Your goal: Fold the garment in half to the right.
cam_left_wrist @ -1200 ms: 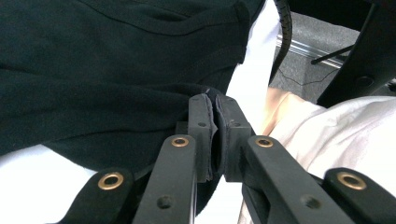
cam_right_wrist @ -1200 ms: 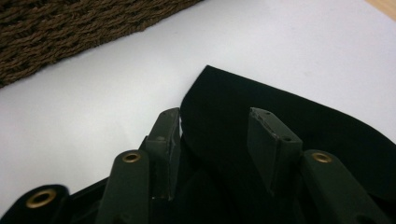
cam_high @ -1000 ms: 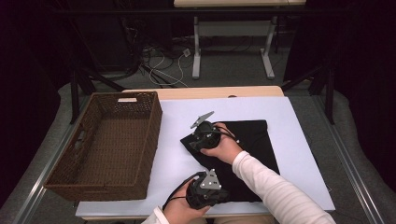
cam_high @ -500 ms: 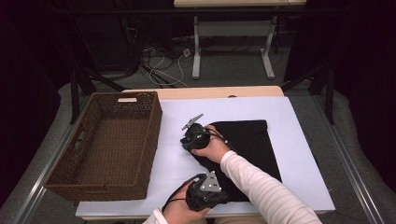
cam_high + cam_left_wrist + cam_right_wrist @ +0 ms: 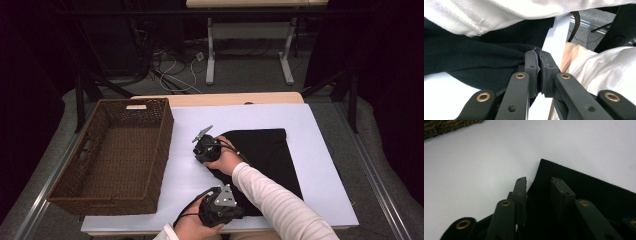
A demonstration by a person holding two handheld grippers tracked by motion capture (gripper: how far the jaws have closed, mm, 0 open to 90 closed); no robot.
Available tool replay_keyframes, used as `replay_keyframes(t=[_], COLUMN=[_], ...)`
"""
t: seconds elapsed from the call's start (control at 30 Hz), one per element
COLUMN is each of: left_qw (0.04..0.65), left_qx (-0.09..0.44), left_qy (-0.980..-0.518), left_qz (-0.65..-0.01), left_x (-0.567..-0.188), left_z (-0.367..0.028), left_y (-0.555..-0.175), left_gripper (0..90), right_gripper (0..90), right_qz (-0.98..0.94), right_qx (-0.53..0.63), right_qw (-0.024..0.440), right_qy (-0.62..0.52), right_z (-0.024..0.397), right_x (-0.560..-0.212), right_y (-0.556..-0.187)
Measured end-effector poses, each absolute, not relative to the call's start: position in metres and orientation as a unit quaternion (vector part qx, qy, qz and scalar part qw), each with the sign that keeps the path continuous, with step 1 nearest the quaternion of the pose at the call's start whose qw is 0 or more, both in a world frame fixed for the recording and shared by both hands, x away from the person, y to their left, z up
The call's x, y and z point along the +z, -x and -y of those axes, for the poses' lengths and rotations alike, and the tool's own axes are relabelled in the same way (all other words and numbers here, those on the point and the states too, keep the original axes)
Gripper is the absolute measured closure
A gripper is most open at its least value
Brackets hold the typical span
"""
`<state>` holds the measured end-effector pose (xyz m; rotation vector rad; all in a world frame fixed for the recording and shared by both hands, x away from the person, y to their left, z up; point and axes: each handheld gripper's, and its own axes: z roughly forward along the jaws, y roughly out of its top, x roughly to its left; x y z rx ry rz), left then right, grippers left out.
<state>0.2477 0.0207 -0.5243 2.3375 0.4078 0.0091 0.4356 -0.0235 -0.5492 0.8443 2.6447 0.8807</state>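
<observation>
Looking first at the wicker basket [image 5: 110, 155], we find it standing on the left part of the desk [image 5: 320, 150], its brown woven floor bare with nothing lying inside; a small pale label sits on its far rim. Just to its right, on the white desk surface, lies the black cloth [image 5: 265, 155], spread flat over the middle and reaching toward the near edge. We hold the left gripper [image 5: 537, 72] at the near edge of the desk, and its jaws are pressed together on the near edge of the cloth, a thin fold of black fabric pinched between the pads. We hold the right gripper [image 5: 537, 195] farther out, at the cloth's far-left corner, close to the basket's right wall. Its jaws stand partly spread and have just been closing; the corner of the cloth lies between them, one jaw on the white surface beside the fabric's edge and the other over the fabric, and the pads do not yet press on it.
</observation>
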Motion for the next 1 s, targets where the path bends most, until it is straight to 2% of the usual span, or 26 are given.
replay_keyframes(t=[0.23,0.63,1.0], left_qw=[0.376,0.375,0.379], left_qx=[0.005,0.003,0.003], left_qy=[-0.913,-0.913,-0.912], left_qz=[-0.159,-0.158,-0.156], left_x=[-0.526,-0.525,-0.522], left_z=[-0.020,-0.020,-0.020], left_y=[-0.247,-0.247,-0.246], left_gripper=[85.6,85.7,85.7], right_gripper=[84.9,87.2,87.2], right_qz=[-0.907,-0.892,-0.863], right_qx=[0.295,0.308,0.348], right_qw=[0.130,0.104,0.121], right_qy=[-0.272,-0.315,-0.345], right_z=[0.024,0.030,0.057], right_x=[-0.549,-0.543,-0.511], right_y=[-0.436,-0.440,-0.442])
